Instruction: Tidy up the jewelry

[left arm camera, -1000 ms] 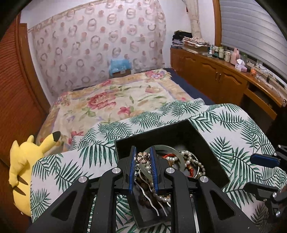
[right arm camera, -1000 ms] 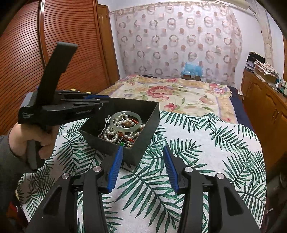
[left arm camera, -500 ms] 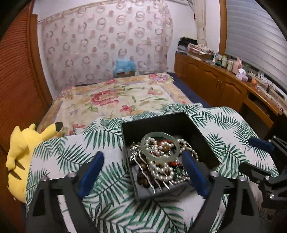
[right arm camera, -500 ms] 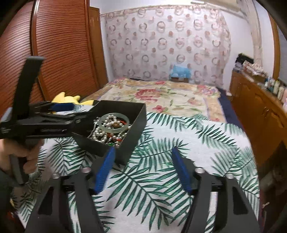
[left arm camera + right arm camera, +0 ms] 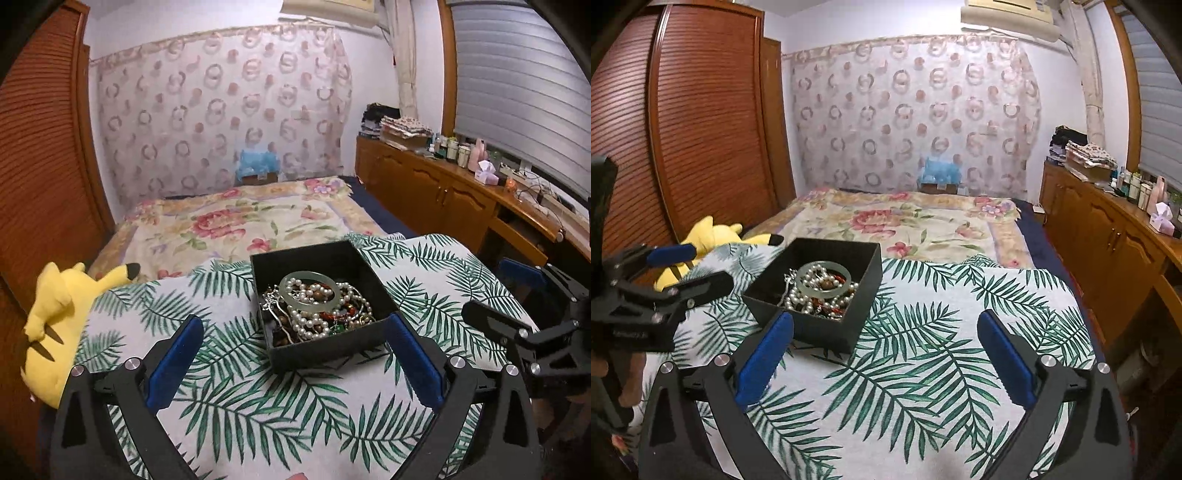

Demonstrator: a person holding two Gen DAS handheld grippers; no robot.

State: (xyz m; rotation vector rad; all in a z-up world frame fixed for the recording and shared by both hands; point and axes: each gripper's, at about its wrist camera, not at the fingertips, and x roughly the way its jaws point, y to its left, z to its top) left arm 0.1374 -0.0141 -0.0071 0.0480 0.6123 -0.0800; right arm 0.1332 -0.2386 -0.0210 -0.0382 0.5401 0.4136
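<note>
Jewelry (image 5: 317,308) tangled in black box (image 5: 325,350), lower pieces hidden, both jaws opening, empty.

Landmark: open black square jewelry box (image 5: 317,349) on the palm-leaf printed cloth (image 5: 258,398).
Box contents: tangled pearl strands and beads (image 5: 314,317) under the pale green bangle (image 5: 309,291); single pieces cannot be told apart.
Box's near wall: hides the bottom of the heap.
Right of box: bottles on the wooden counter (image 5: 454,149), too small to read.
Left of box: yellow plush toy (image 5: 709,236), partly hidden in the right wrist view.
</note>
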